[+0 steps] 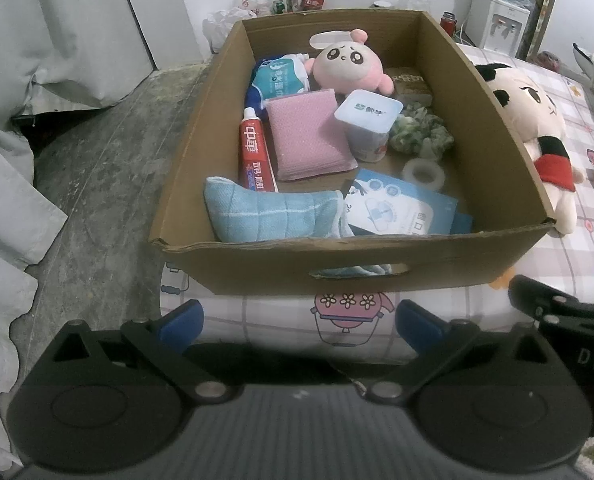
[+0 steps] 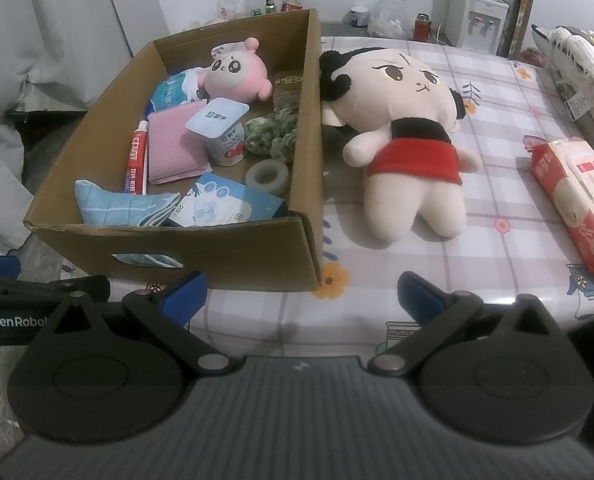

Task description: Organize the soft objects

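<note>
Trouble ahead of the right hand-held gripper (image 2: 301, 296), spread and empty: the big doll (image 2: 409, 136) leans against the cardboard box (image 2: 217, 252), so a clumsy lift could shove the box. Left hand-held gripper (image 1: 299, 320), also spread, faces the box's pink plush (image 1: 347, 64) and blue towel (image 1: 273, 212). Only the right view shows the wipes pack (image 2: 573, 200), far right on the bed.

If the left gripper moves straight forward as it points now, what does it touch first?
Most likely the near wall of the cardboard box, around its handle cutout. The left gripper is open and aimed at that wall, though its height relative to the rim is uncertain.
</note>
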Demonstrator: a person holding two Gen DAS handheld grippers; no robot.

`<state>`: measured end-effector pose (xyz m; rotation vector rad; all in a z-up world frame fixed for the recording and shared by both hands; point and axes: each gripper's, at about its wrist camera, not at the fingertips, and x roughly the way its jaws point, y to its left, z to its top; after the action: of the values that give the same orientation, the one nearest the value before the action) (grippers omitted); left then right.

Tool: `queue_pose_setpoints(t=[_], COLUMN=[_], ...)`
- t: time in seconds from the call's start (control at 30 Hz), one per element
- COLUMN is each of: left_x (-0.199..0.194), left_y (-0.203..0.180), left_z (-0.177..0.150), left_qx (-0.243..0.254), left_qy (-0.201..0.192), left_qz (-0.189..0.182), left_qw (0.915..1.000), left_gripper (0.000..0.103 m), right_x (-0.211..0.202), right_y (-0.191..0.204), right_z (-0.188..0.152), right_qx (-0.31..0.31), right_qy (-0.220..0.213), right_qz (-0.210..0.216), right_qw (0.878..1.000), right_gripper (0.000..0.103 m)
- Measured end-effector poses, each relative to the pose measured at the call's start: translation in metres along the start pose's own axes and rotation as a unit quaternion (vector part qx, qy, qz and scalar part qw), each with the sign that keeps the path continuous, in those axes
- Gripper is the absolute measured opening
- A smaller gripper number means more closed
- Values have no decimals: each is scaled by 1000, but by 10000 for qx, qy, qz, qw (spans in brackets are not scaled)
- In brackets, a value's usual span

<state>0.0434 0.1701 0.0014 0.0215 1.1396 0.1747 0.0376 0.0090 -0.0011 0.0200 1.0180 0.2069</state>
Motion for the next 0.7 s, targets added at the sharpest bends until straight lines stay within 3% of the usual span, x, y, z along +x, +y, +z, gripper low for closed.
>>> queue_pose_setpoints(t=[0.7], left_x=[1], left_y=[1], left_z=[0], left_qx=[1], left_qy=[9], left_qz=[-5], left_qw=[10000], left_gripper=[103], right_x=[1], right_y=[2], right_z=[0], right_qx=[-8], right_qy=[14], right_qz=[-7], right_qw=[10000], right_gripper=[102])
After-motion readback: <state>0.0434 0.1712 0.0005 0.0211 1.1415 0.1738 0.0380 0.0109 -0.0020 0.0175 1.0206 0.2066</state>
